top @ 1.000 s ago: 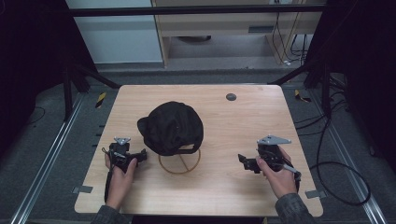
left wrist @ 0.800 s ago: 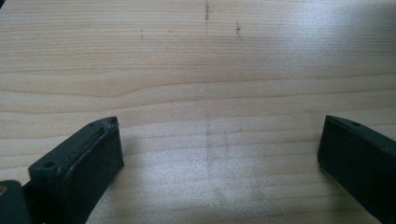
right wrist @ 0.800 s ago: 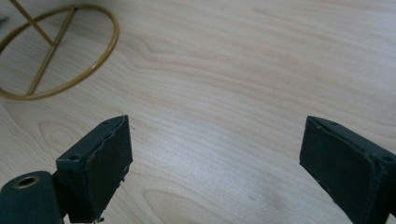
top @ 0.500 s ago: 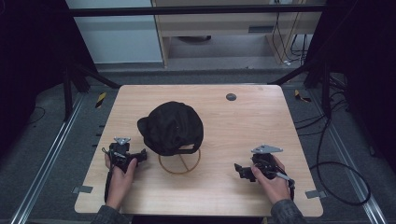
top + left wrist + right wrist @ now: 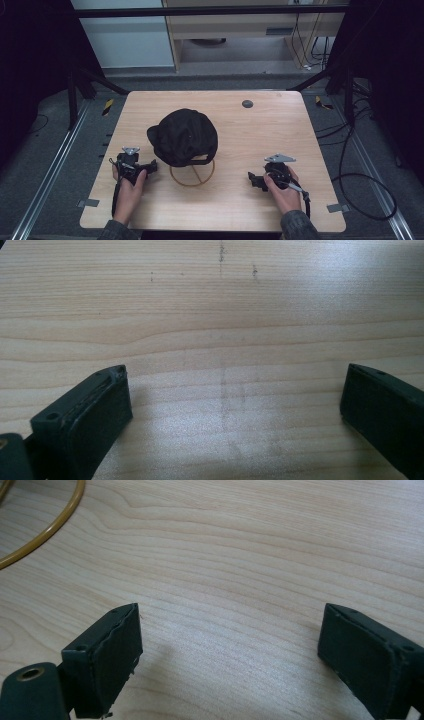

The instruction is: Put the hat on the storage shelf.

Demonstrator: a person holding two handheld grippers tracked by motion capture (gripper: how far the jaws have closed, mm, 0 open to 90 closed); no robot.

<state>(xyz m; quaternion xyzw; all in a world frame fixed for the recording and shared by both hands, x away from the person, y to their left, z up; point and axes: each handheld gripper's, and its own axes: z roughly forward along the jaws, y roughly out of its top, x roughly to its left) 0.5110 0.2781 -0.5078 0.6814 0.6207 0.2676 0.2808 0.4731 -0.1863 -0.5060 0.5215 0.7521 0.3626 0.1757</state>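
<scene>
One wooden counter [image 5: 280,125] is occupying the centre of the high view. Left of centre, a black cap [image 5: 182,136] is sitting on a wooden ring stand [image 5: 192,175]. At lower left, the left gripper [image 5: 150,167] is resting on the counter just beside the cap, jaws spread wide over bare wood. At lower right, the right gripper [image 5: 252,181] is pointing toward the stand, jaws likewise standing open and holding nothing. A small dark disc [image 5: 247,103] is lying near the upper edge.

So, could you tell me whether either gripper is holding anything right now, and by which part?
Nothing is held. The left gripper and the right gripper both stand open over bare table, apart from the black cap.
</scene>
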